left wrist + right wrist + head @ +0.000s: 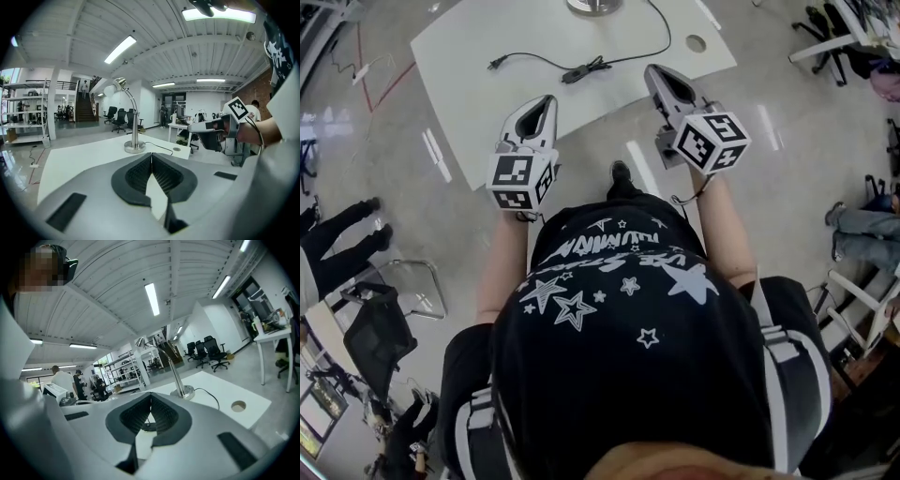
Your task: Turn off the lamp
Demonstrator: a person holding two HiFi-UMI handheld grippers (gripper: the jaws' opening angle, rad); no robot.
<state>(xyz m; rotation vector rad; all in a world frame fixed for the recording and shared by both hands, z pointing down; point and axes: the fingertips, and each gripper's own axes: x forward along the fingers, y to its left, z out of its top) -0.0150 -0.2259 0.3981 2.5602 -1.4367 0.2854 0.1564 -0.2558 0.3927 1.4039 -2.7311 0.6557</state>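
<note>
A silver gooseneck lamp stands at the far side of the white table (478,112). Only its round base (594,5) shows in the head view. The left gripper view shows its base (134,148) and head (121,83), and the right gripper view shows its base (183,392). A black cord with an inline switch (581,72) runs across the table to a loose plug (495,64). My left gripper (549,99) (151,153) is shut and empty at the table's near edge. My right gripper (656,70) (151,393), shut and empty, hovers just right of the switch (149,426).
A round cable hole (696,43) is near the table's right corner. People stand on the floor at the left (342,246) beside a chair (389,323), and another sits at the right (862,225). Office chairs and desks fill the room beyond.
</note>
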